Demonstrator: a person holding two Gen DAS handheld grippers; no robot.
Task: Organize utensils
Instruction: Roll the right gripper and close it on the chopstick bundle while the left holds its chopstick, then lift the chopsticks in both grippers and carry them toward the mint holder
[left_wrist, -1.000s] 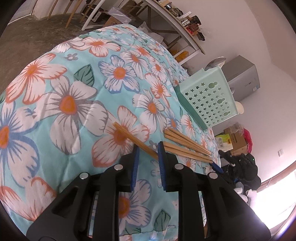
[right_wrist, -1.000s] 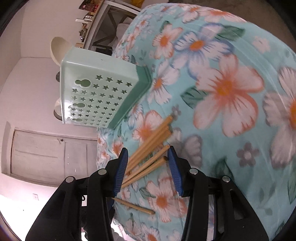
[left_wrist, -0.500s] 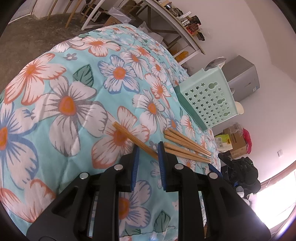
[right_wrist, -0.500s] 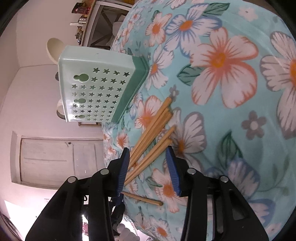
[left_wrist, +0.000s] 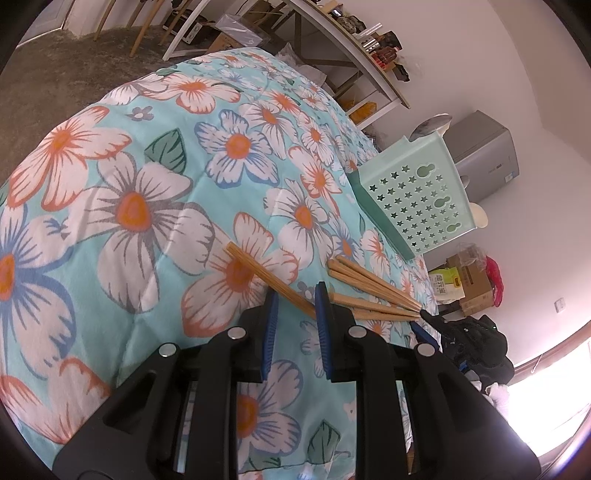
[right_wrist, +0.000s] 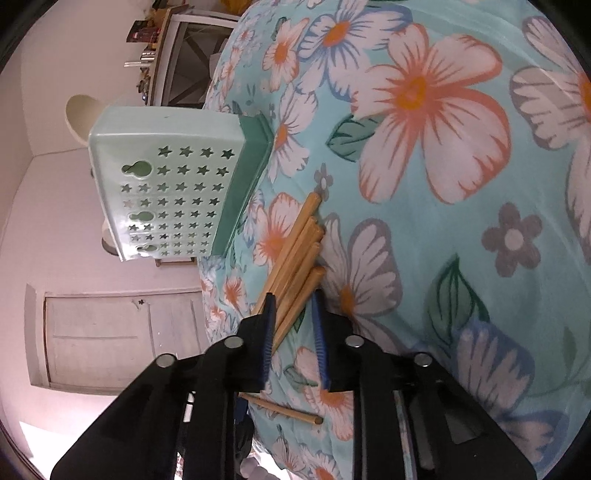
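L gripper (left_wrist: 294, 295): jaws apart w/ a gap, tips astride near end of single chopstick (left_wrist: 269, 278), not clamped.
R gripper (right_wrist: 292, 300): jaws apart, around near ends of chopstick bundle (right_wrist: 297, 251); contact unclear.
Chopsticks: all flat on floral cloth (left_wrist: 147, 177).
Basket (right_wrist: 173, 195): mint, star holes, just beyond bundle.

- The left wrist camera sits behind its 2 fingers (left_wrist: 271, 325), low and close over the flowery cloth (left_wrist: 155, 206).
- The right wrist camera does the same.
- Both see the chopsticks (left_wrist: 373, 286) (right_wrist: 295, 254) and green basket (left_wrist: 421, 195) (right_wrist: 166, 192) ahead.
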